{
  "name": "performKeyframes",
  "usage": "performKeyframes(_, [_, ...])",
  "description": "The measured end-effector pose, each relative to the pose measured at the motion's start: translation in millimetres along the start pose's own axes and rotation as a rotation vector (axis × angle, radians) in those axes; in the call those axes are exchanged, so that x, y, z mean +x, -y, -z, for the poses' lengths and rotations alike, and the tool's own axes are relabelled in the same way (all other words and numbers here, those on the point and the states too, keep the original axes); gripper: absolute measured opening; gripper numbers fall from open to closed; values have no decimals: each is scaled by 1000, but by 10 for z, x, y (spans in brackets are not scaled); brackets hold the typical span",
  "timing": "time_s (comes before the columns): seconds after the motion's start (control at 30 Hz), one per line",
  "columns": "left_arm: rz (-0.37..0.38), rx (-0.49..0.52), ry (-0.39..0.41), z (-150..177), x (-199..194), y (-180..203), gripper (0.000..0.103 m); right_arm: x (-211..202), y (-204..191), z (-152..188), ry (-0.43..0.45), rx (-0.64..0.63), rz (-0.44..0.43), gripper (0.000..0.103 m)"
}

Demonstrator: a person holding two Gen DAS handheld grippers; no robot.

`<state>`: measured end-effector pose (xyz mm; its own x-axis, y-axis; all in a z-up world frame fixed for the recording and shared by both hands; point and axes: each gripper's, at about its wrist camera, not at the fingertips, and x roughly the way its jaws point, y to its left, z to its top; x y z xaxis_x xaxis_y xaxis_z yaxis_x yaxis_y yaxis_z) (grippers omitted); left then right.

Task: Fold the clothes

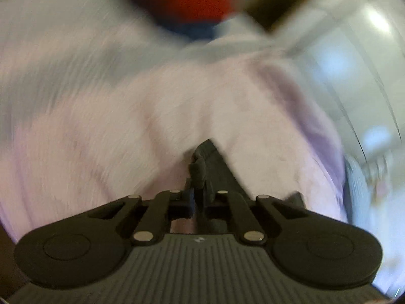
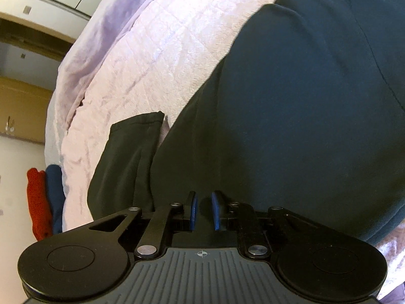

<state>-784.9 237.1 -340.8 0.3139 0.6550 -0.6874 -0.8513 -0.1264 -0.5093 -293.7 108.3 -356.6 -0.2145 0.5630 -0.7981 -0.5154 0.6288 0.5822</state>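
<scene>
Pale pink quilted bed cover (image 2: 162, 58) filling upper left, dark garment (image 2: 291, 116) running lower left to upper right, left gripper (image 1: 200, 174) pinching dark cloth (image 1: 215, 162), right gripper (image 2: 203, 210) slightly spread, empty.

pale pink quilted bedspread (image 2: 162, 50) — wooden cabinet (image 2: 20, 109) beyond.
</scene>
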Motion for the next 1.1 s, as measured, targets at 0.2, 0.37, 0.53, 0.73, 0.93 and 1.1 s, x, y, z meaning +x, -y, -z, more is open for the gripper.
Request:
performKeyframes(0.2, [-18, -37, -132, 104, 261, -396, 8, 90, -3, 15, -14, -15, 8, 16])
performKeyframes(0.37, [5, -59, -145, -50, 192, -347, 13, 131, -164, 48, -19, -67, -97, 46])
performKeyframes(0.53, [0, -151, -118, -255, -200, -626, 10, 320, -238, 65, -46, 11, -255, 65])
performKeyframes(0.73, [-68, -286, -41, -408, -671, -1023, 10, 844, -478, 118, -45, 42, -260, 51])
performKeyframes(0.93, [-96, -338, -4, -389, -920, -1121, 10, 825, -1621, 530, 84, -669, -214, 10])
performKeyframes(1.1, [-114, -371, 5, -339, -973, -1116, 10, 766, -2301, 1732, -99, -1300, -313, 51])
